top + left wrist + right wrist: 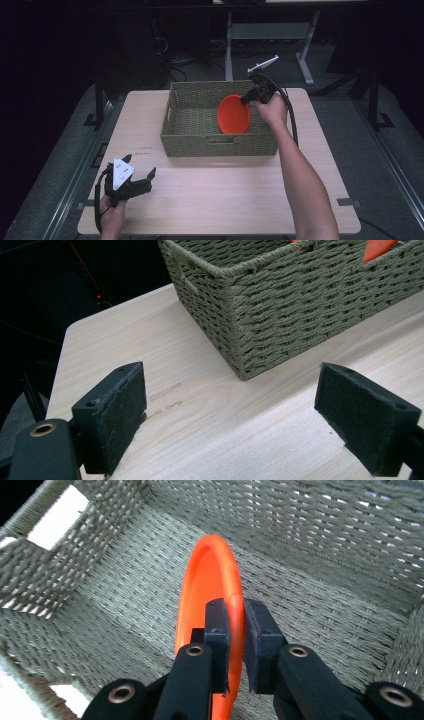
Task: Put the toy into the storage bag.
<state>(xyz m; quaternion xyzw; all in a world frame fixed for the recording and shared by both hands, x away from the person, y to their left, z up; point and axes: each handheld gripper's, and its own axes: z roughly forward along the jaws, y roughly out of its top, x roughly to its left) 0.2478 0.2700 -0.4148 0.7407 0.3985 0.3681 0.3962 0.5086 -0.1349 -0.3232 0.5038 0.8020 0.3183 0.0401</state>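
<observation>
Orange and smooth, the round plastic plate (pixel 234 114) stands up on its edge inside the green woven basket (pixel 192 135). The plate is thin, with a curled rim, and it looks shiny. In the high view it sits toward the right half of the basket, with its flat face turned to you. The basket is a box shape with straight walls made of twisted cord, bumpy all over, and it has a slot handle cut into each short wall. It sits on the pale wooden table (pixel 225 200), which is flat with soft wood lines in it.

Your right gripper (pixel 235 615) is pinching the top rim of the plate. Its two black jaws are squeezed tight on the rim, one on each side. Your right arm reaches long across the table, and your right hand (pixel 272 107) is over the right end of the basket, with the gripper pointing down into it.

Your left gripper (pixel 142 182) is near the front left corner of the table, well apart from the basket. Its jaws are wide open with nothing between them. The pads (pixel 117 415) look fuzzy and black. Your left hand (pixel 111 215) holds it low over the table, pointing toward the basket.
</observation>
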